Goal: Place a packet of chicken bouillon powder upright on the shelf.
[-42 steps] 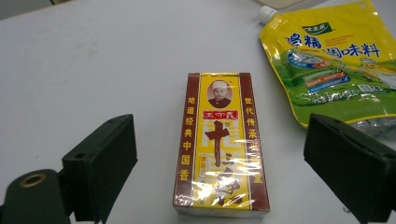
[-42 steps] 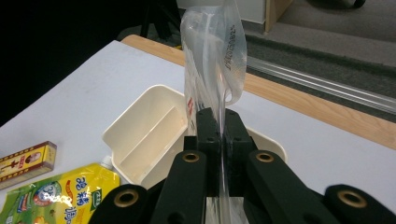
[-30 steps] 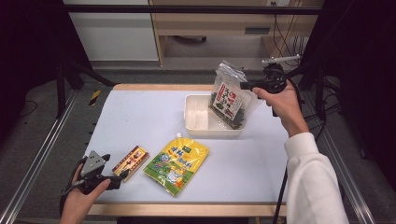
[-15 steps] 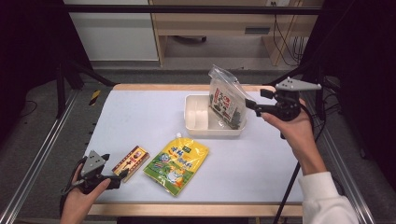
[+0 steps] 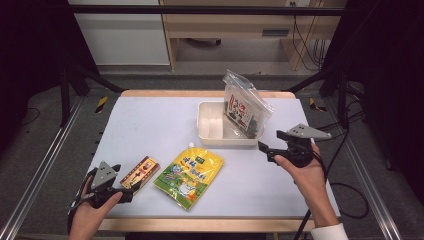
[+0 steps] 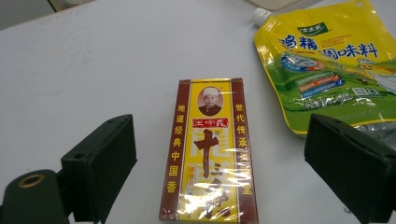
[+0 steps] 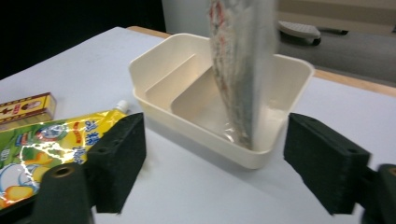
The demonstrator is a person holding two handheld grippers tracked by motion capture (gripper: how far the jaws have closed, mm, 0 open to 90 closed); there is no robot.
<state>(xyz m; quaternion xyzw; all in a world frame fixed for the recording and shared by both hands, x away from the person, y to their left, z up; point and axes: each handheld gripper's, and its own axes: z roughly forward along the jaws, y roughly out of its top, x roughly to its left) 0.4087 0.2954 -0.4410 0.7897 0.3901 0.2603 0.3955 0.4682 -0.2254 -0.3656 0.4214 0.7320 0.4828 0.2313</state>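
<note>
Near the tabletop's front-left corner your left tongs point(image 6: 219, 175) gape around the spice box point(image 6: 210, 149). Right tongs point(image 5: 267, 148) apart, empty, beside the tray point(image 5: 210, 131). Clear bag point(image 5: 245, 110) stands propped inside; a bump could topple it.

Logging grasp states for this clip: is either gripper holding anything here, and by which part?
Nothing is held. Left gripper is open around the red-and-yellow cardboard box; right gripper is open, empty.

Table point(image 5: 150, 125) brightly, evenly lit — surroundings dark; glare on yellow pouch point(image 7: 32, 140); upright bag point(image 7: 238, 56) blurred.
</note>
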